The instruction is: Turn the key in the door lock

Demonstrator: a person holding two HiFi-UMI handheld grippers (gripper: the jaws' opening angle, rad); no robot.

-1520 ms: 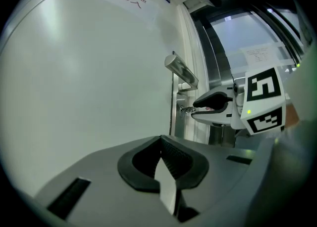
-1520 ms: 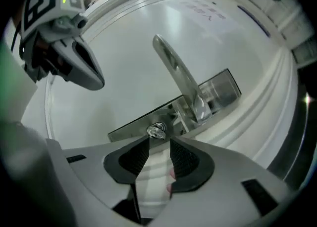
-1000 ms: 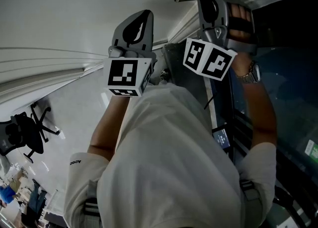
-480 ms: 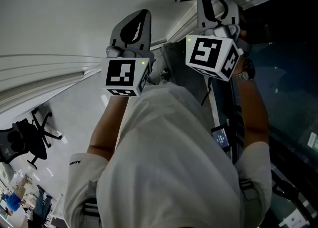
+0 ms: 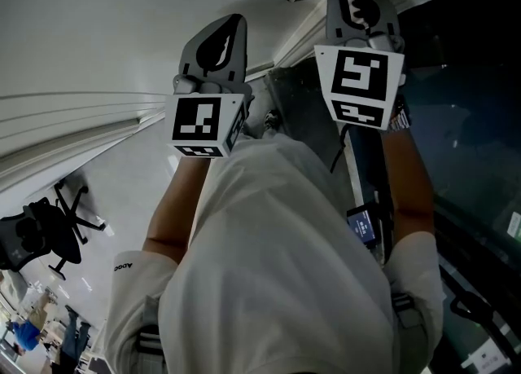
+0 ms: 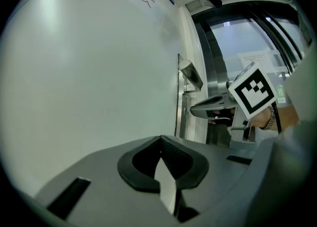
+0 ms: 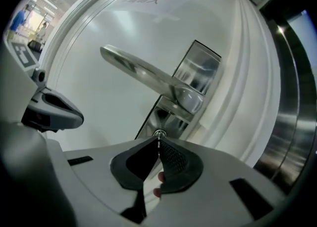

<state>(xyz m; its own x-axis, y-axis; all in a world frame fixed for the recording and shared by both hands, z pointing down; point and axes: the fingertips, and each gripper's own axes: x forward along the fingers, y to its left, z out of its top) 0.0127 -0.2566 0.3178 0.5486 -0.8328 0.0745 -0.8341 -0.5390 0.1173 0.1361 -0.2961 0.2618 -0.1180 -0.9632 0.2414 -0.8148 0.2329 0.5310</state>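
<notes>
Where the person's white short-sleeved shirt (image 5: pixel 277 266) fills the lower head view, two bare forearms (image 5: pixel 411 177) reach away from it, each carrying a grey two-jaw tool. The left gripper (image 6: pixel 159 141) has its dark ribbed pads pressed together on nothing. It points at the plain face of the white door (image 6: pixel 89 72), off to the side of the lock and touching nothing. The right gripper (image 7: pixel 158 144) sits just beyond, under the long silver lever handle (image 7: pixel 143 70). Its jaws have just been closing and stand pinched on the thin metal key (image 7: pixel 159 141), of which only a bright sliver shows between the pad tips. The key sits in the round keyhole (image 7: pixel 159 133), at the end of the brushed steel lock plate (image 7: pixel 200 65) nearest the jaws. Pinkish fingertips (image 7: pixel 157 176) of the person show through the gap behind the pads. Past the moulded door frame (image 7: pixel 247 72) stands a dark glass panel (image 5: pixel 472 120), and far off on the pale floor (image 5: pixel 122 201) a black office chair (image 5: pixel 37 230)
</notes>
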